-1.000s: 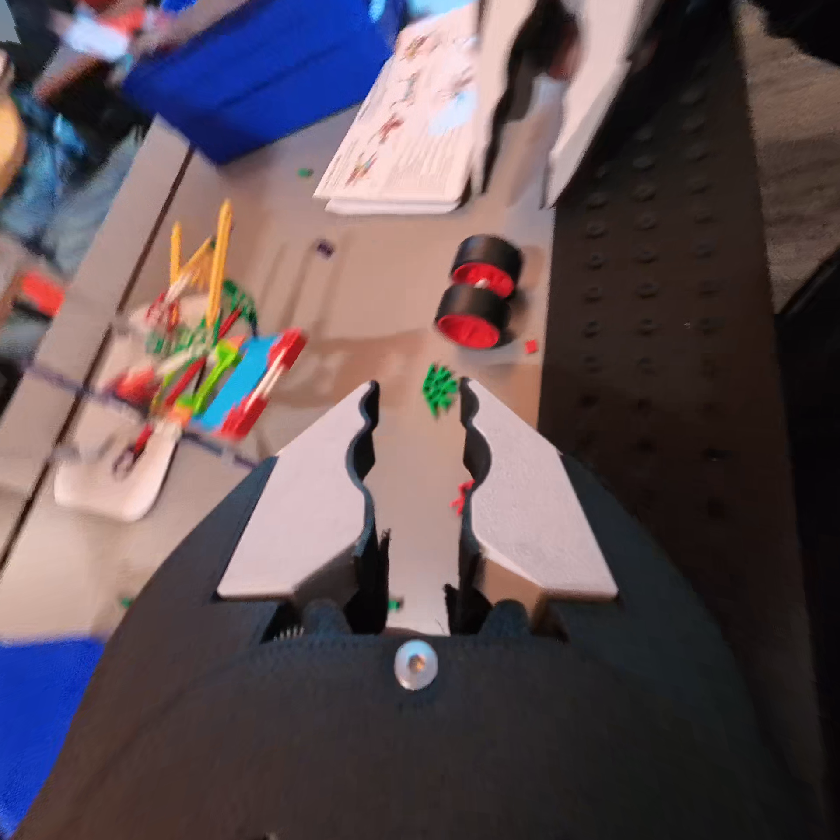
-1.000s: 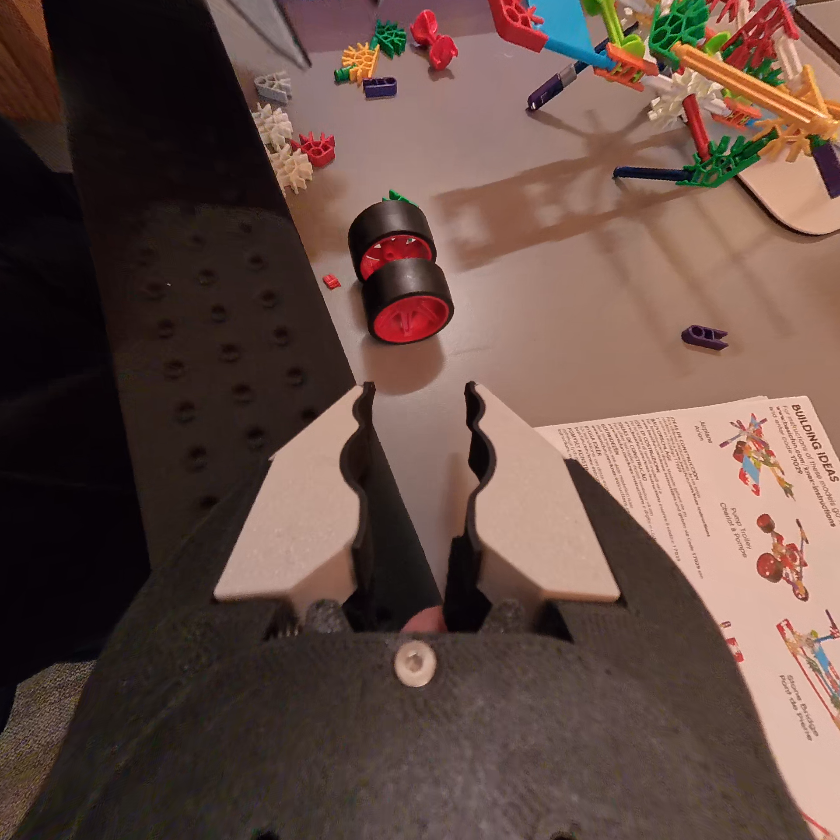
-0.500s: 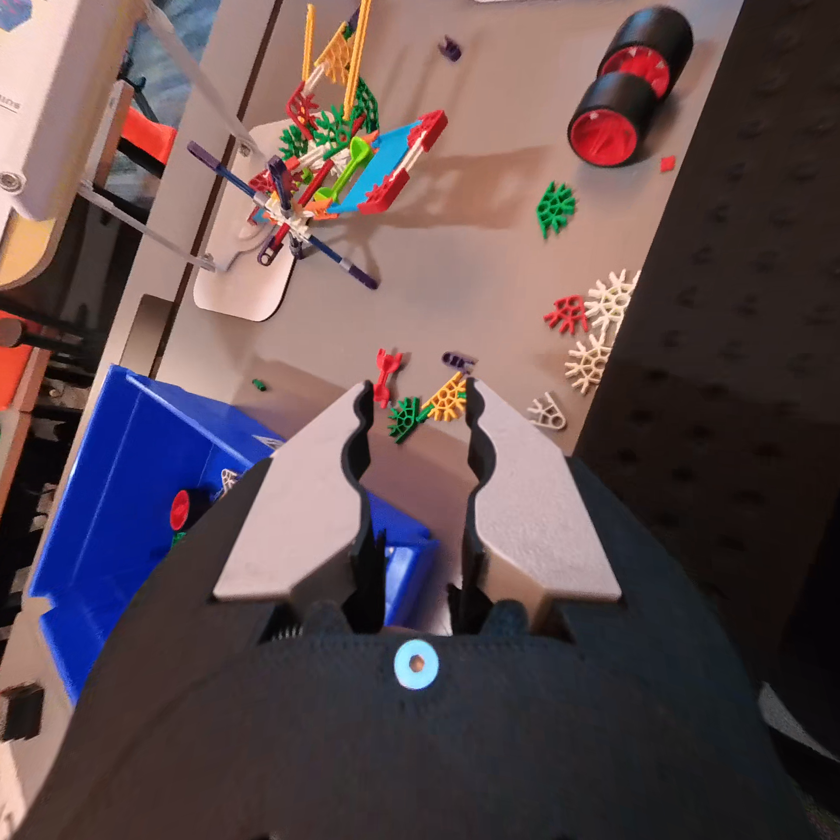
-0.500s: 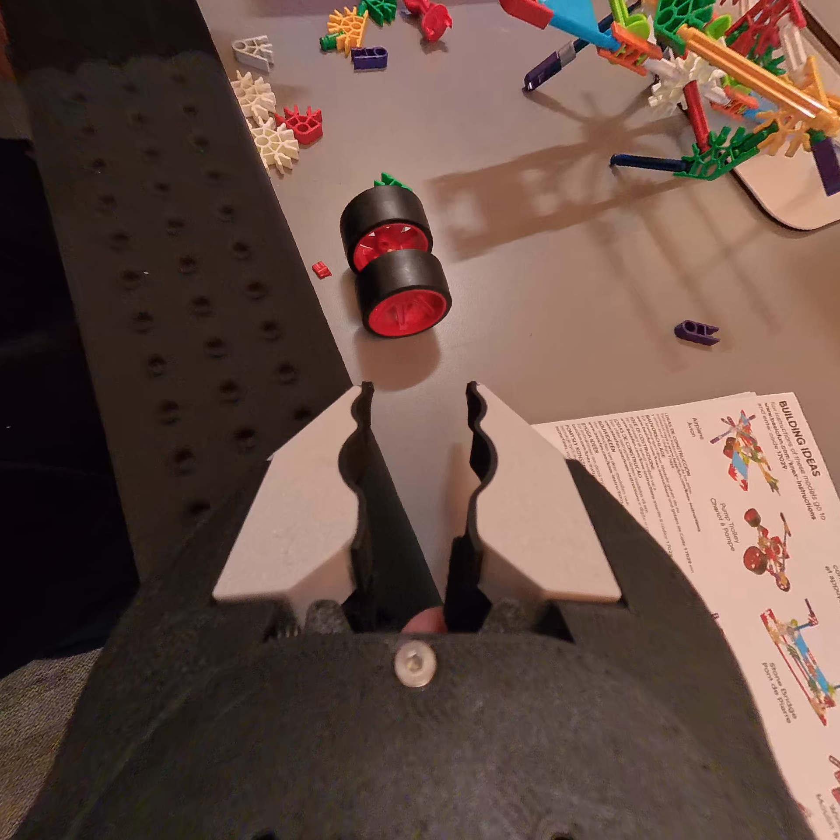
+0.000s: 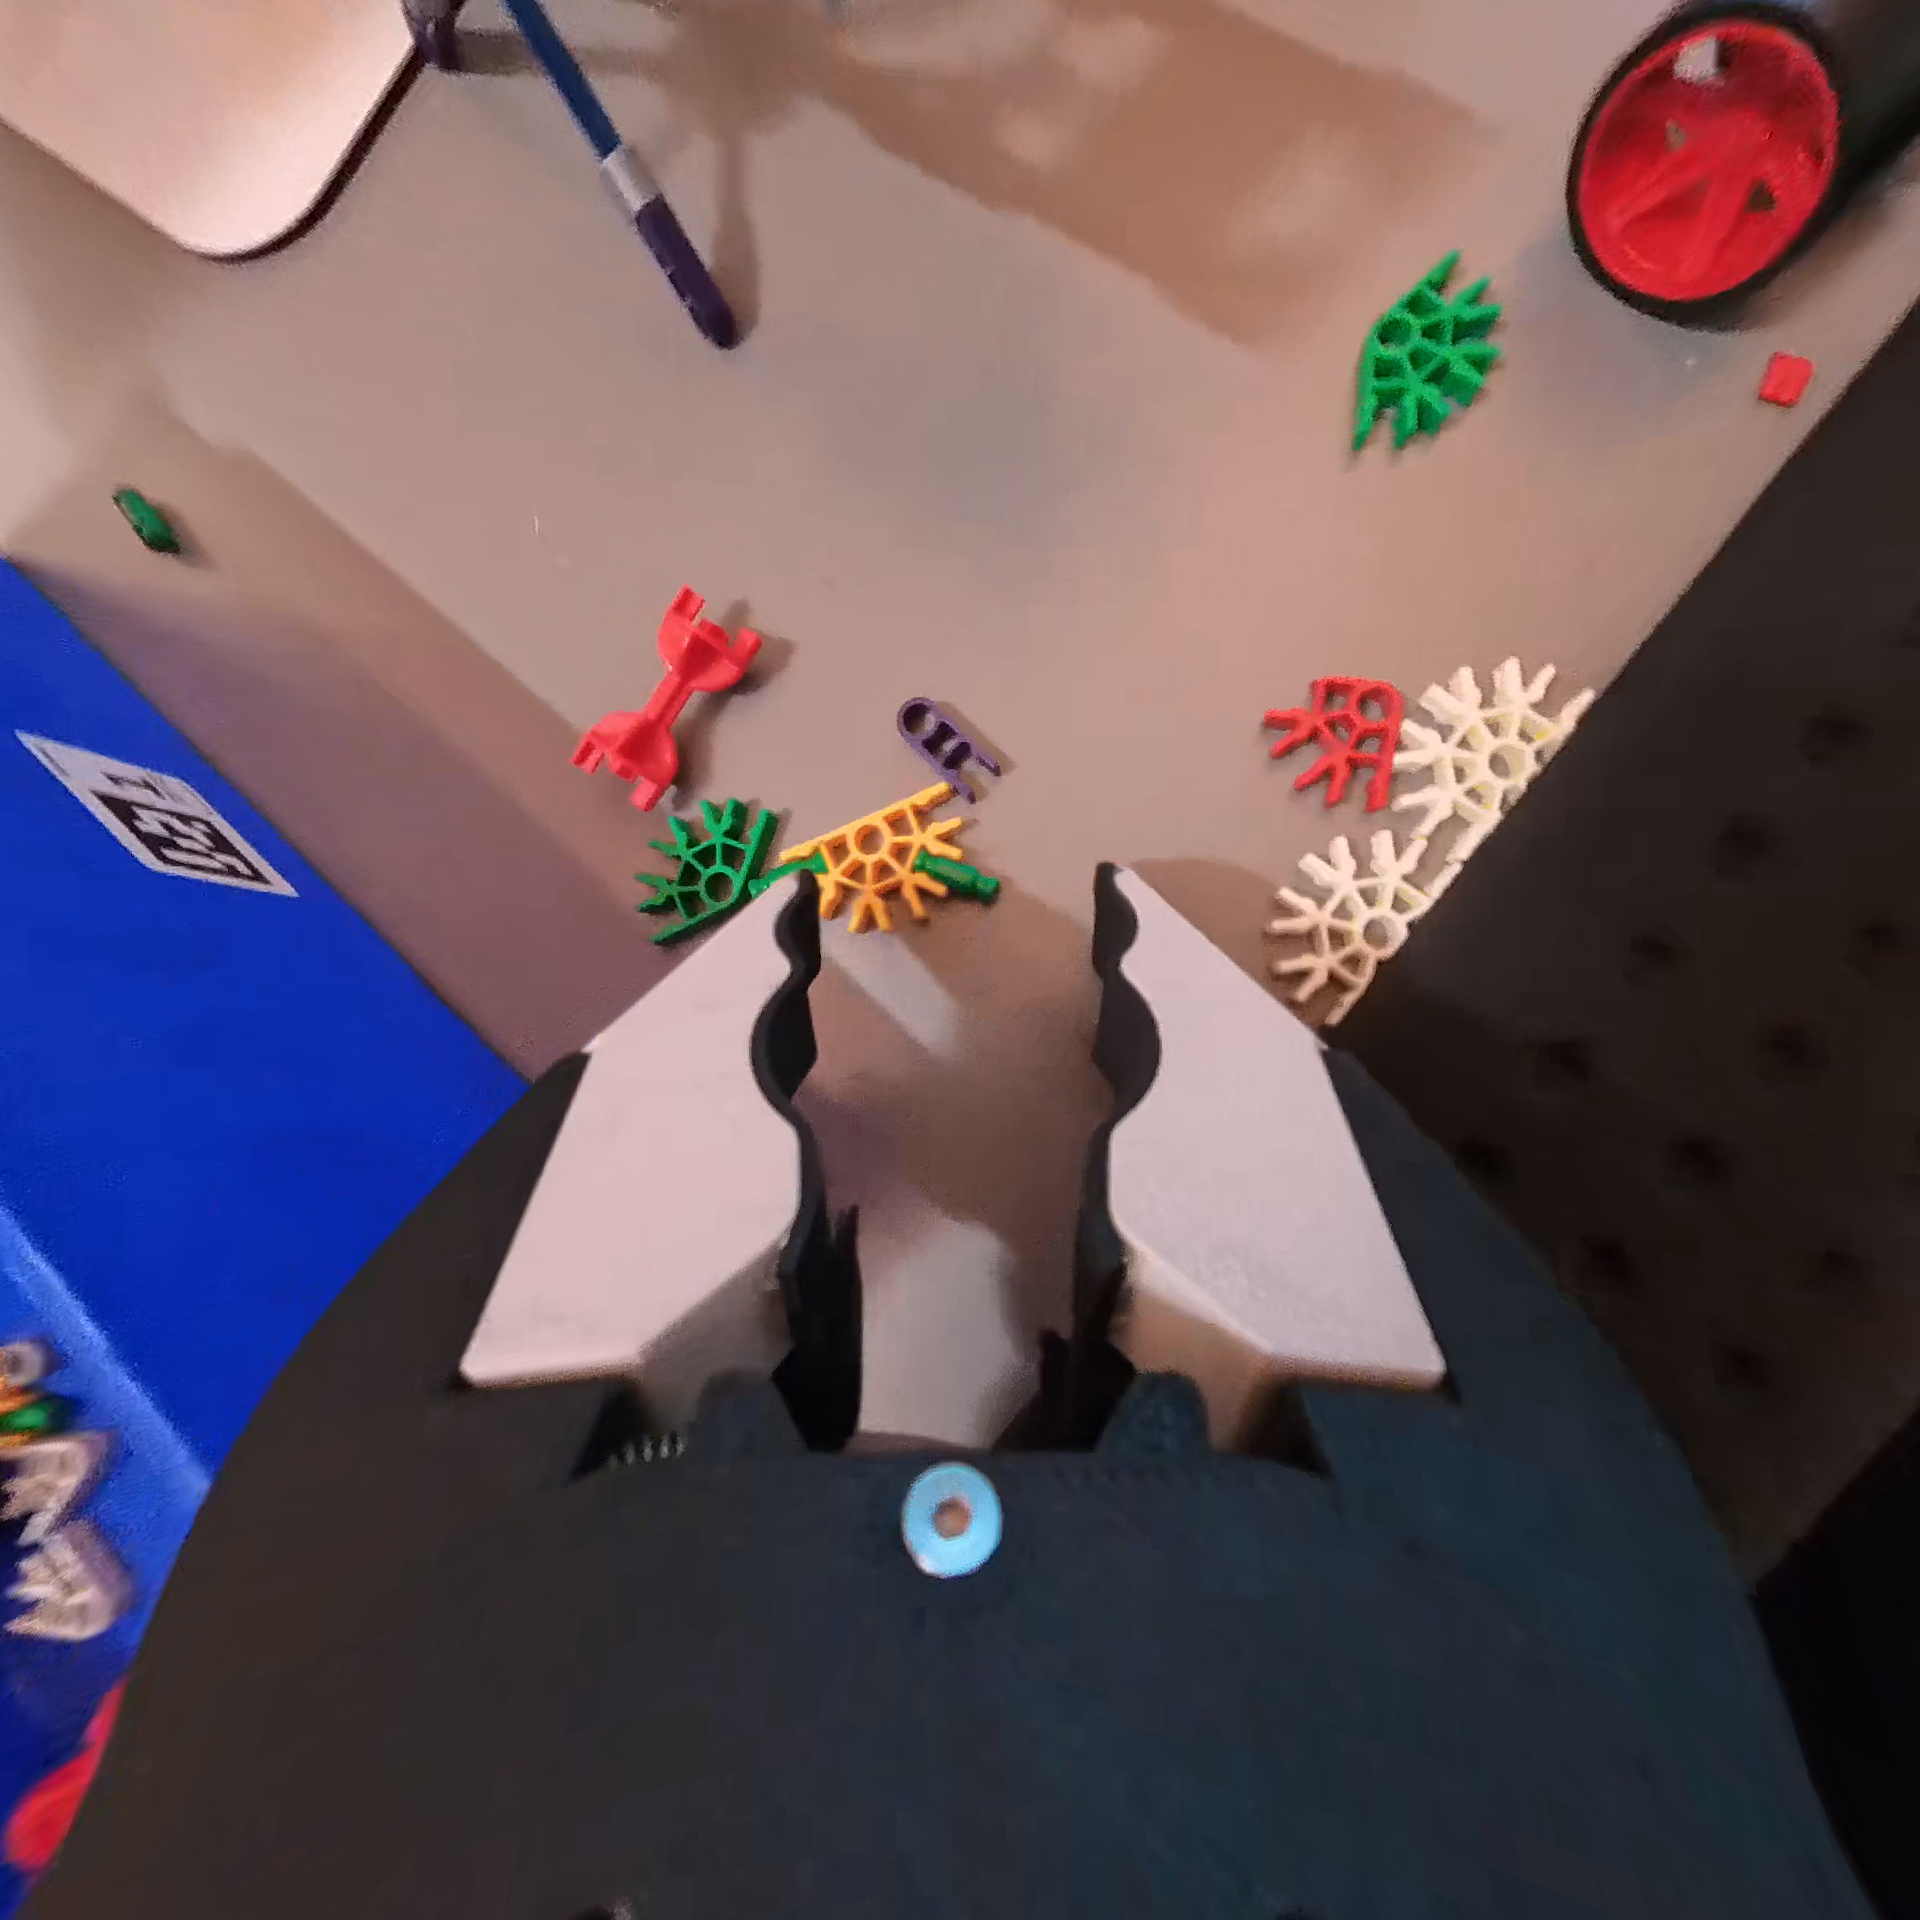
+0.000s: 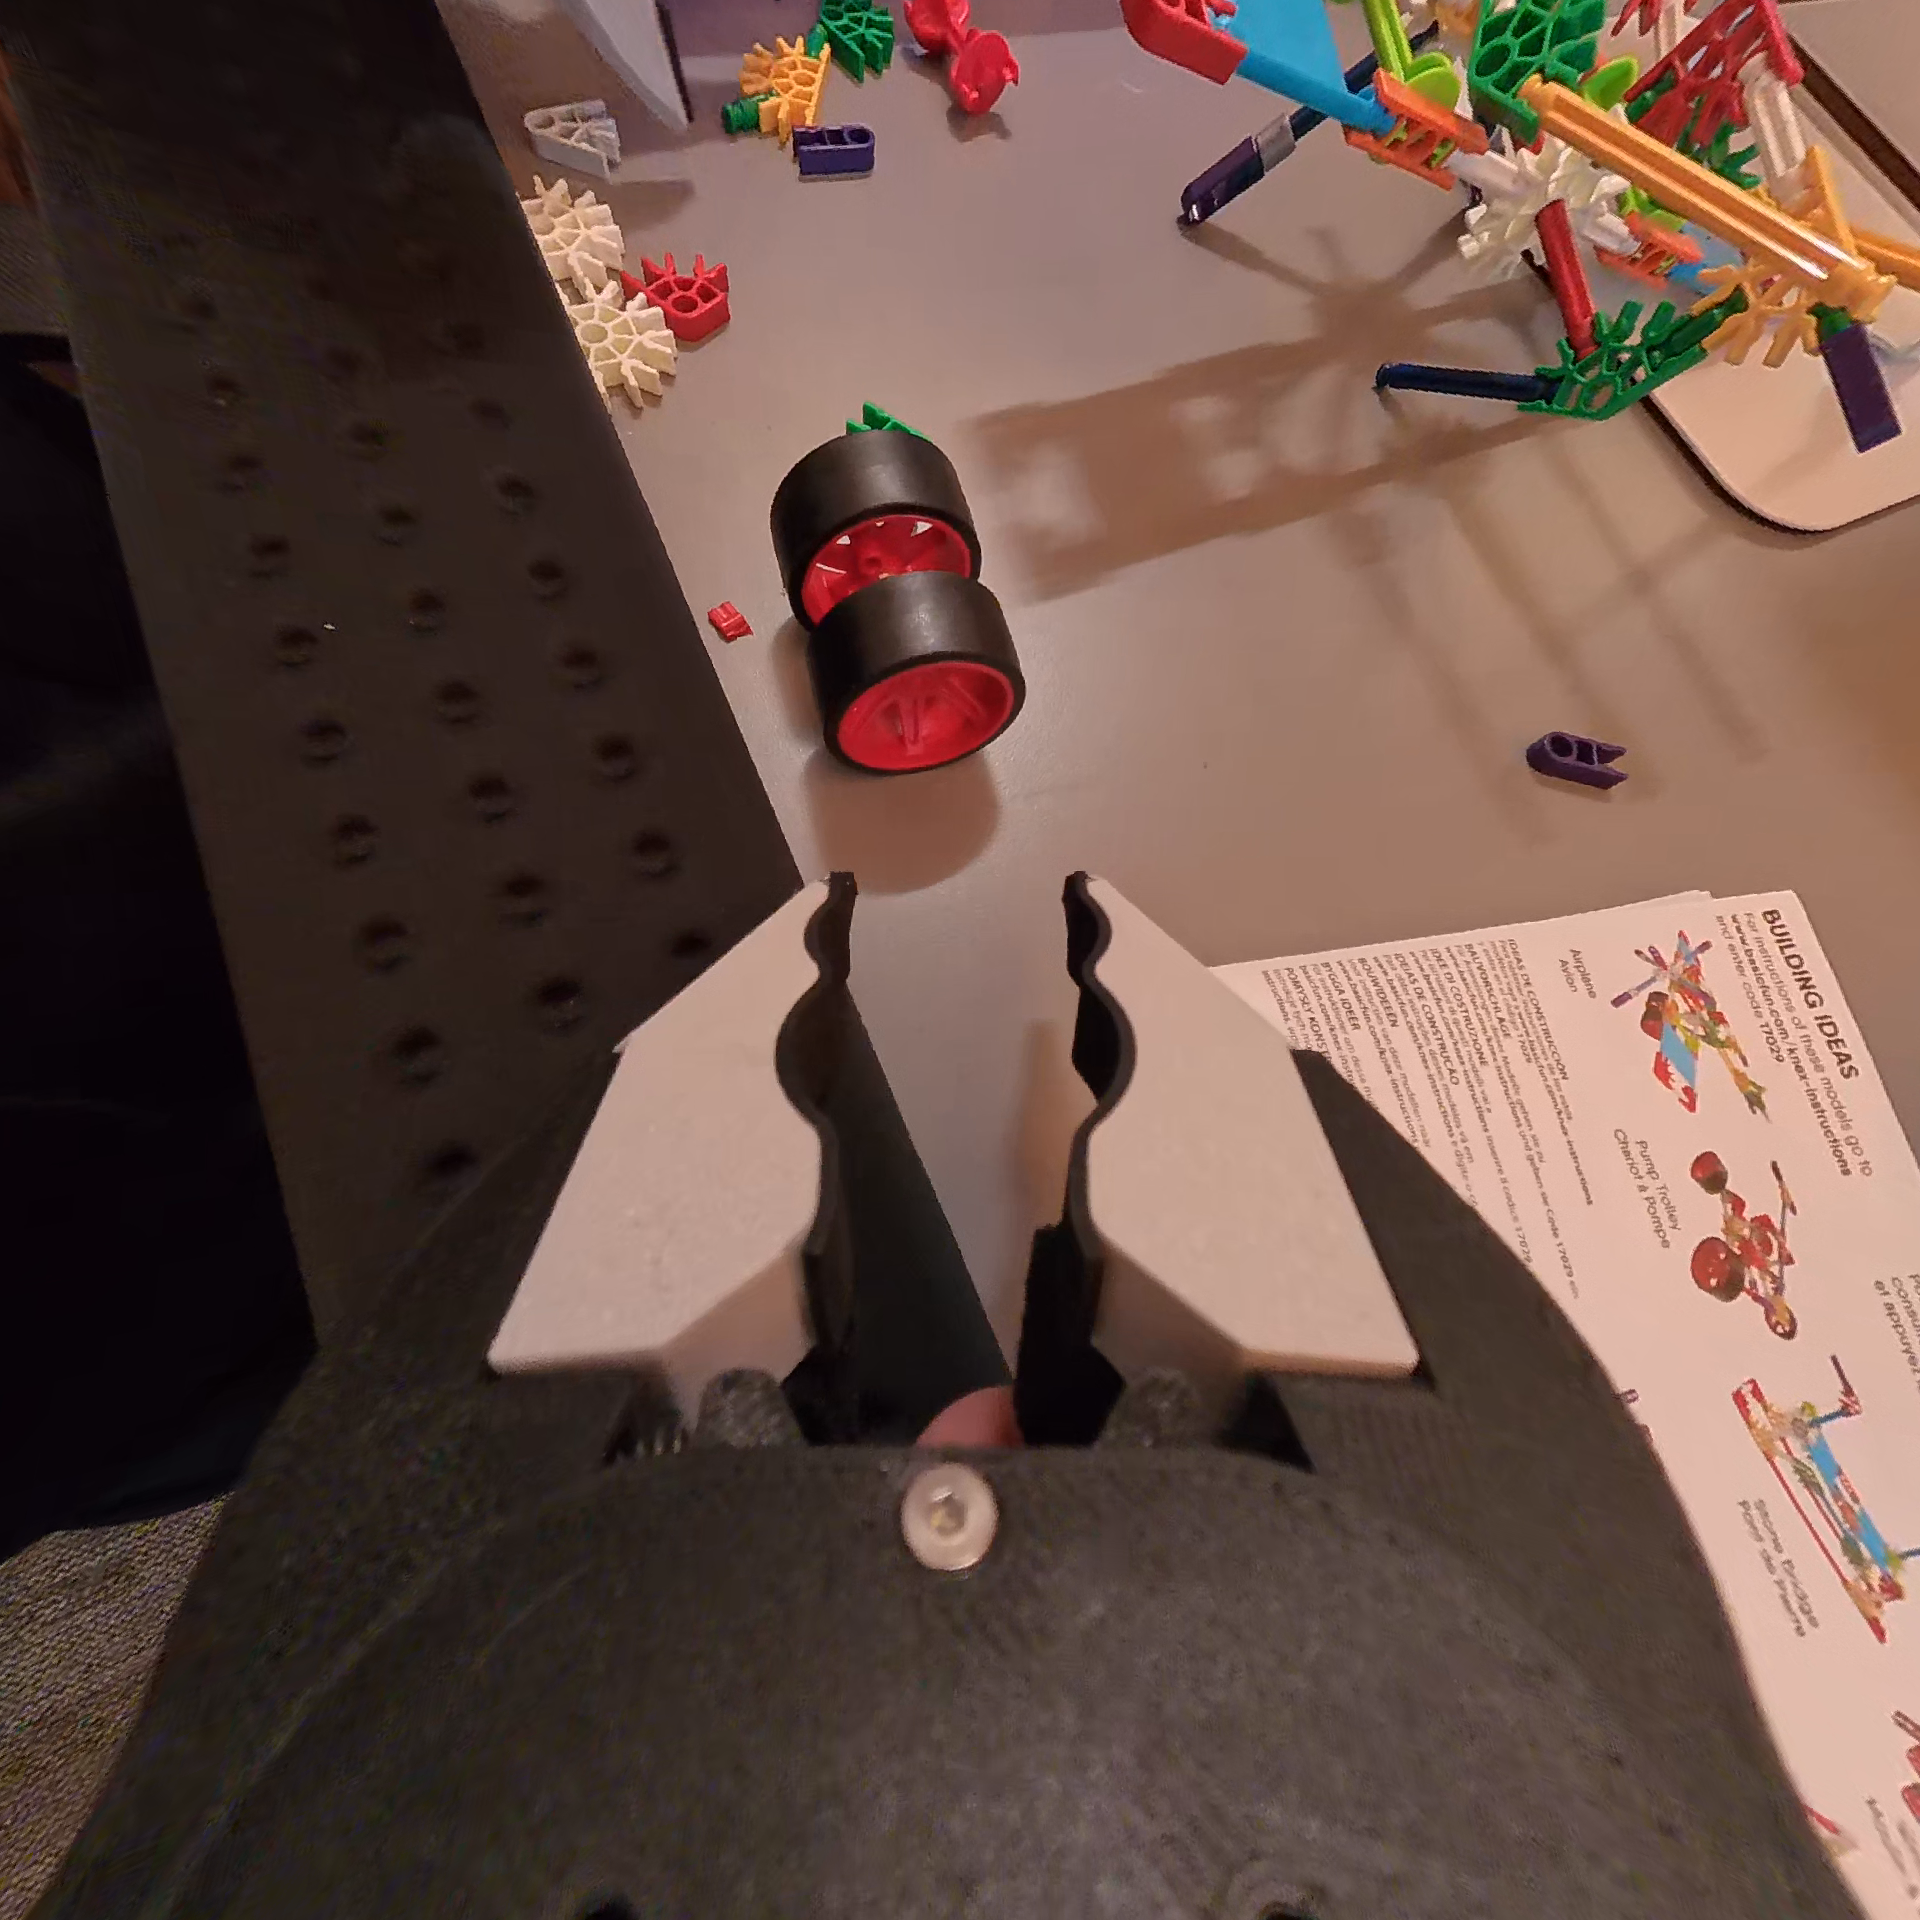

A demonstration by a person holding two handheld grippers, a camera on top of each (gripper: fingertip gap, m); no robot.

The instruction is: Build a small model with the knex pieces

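- The left gripper (image 5: 948,894) is held spread apart with nothing between its fingers, low over the grey table (image 5: 1039,499).
- Just past its fingertips a yellow snowflake connector (image 5: 881,864) is seen, joined by a short green rod (image 5: 961,876) and lying beside a green fan connector (image 5: 707,868).
- A purple clip (image 5: 943,740) lies just beyond the yellow piece, and a red spool-shaped connector (image 5: 665,694) lies nearby to the left.
- To the right, a red connector (image 5: 1335,740) is seen touching two white snowflake connectors (image 5: 1475,753) at the edge of a black perforated mat (image 5: 1714,987).
- Farther off are a second green connector (image 5: 1425,353), a red-hubbed wheel (image 5: 1704,166) and a tiny red piece (image 5: 1785,376).
- A blue bin (image 5: 208,1039) bearing a label stands at the left; blurred pieces are visible inside it.
- The right gripper (image 6: 958,883) is likewise held parted and empty, above the table near the mat's edge.
- Nearest ahead of it two black wheels with red hubs (image 6: 914,665) lie side by side, touching.
- A printed instruction sheet (image 6: 1662,1143) lies just right of that gripper, partly under it.
- A lone purple clip (image 6: 1574,758) lies apart on the table.
- A multicoloured rod-and-connector model (image 6: 1621,208) stands at the far right, partly on a white board (image 6: 1787,488).
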